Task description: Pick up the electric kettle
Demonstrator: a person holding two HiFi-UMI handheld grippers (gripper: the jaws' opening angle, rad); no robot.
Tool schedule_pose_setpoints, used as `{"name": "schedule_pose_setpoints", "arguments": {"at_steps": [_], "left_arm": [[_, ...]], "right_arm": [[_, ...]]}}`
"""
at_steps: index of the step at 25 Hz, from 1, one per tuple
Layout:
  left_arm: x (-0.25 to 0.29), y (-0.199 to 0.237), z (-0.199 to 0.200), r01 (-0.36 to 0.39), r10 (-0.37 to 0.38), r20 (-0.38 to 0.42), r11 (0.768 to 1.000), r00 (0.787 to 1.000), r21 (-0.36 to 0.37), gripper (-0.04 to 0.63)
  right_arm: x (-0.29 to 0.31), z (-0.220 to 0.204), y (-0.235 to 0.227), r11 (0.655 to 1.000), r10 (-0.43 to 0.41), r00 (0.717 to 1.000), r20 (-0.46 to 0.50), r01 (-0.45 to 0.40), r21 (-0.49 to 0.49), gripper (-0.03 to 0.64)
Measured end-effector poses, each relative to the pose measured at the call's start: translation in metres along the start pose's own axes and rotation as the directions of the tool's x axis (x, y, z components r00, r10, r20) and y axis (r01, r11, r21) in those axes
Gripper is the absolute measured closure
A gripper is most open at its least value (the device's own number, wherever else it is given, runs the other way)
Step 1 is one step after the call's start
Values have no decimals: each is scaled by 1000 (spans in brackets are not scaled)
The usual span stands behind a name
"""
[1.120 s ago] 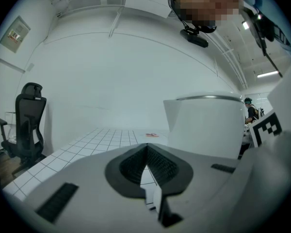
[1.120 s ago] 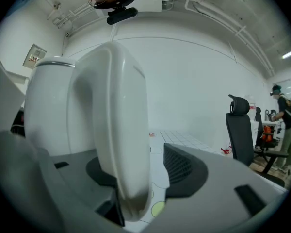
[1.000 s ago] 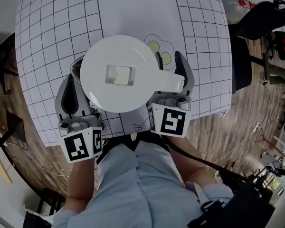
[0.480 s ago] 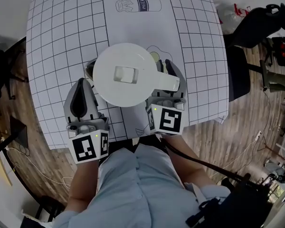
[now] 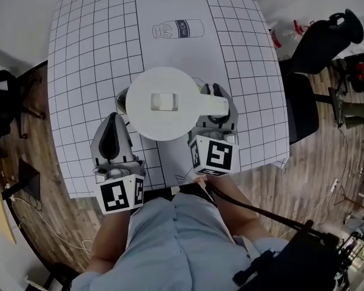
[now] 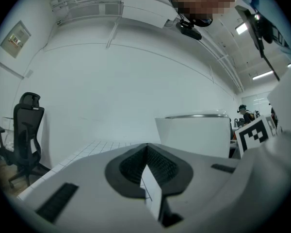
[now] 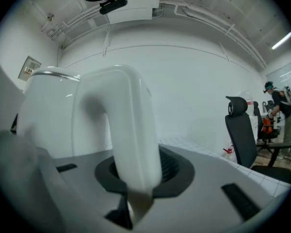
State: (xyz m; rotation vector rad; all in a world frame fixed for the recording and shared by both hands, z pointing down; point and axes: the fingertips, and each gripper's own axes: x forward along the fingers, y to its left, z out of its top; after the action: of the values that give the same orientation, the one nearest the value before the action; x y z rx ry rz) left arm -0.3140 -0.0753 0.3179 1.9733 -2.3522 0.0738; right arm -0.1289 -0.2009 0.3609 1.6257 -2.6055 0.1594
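The kettle (image 5: 164, 102) hung at frame centre above the table (image 5: 91, 53). The right gripper (image 5: 217, 99), held level, had just closed and clamped its handle (image 5: 213, 106). The left gripper (image 5: 113, 119), held level at lower left, was together and empty.

desk (image 5: 91, 71): white, black grid | floor (image 5: 303, 180): wood planks around desk | chair (image 5: 315, 41): black, right of desk | wall (image 6: 111, 81): white

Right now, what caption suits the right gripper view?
Right gripper, jaws just closed on the white electric kettle's handle, gridded table beyond.
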Motion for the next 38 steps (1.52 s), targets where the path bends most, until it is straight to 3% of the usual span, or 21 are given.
{"name": "schedule_pose_setpoints", "arguments": {"at_steps": [6,15,27,38], "left_arm": [[-6,-20,23,32,-32,38,999,999,9,595],[-8,-82,35,165,-165,85,986,983,9,595],[-16,-173,18,303,-302,46,953,952,1,595],[-9,-182,-9,284,-283,-33,958,958,34,595]], "right_arm": [[-7,41,-22,999,-31,998,62,29,20,548],[-40,84,-84,991,-131,980,153,132,4,546],[-101,35,-190,955,-296,949,106,298,-8,545],[-97,-37,-216,951,-308,951,38,307,28,545]]}}
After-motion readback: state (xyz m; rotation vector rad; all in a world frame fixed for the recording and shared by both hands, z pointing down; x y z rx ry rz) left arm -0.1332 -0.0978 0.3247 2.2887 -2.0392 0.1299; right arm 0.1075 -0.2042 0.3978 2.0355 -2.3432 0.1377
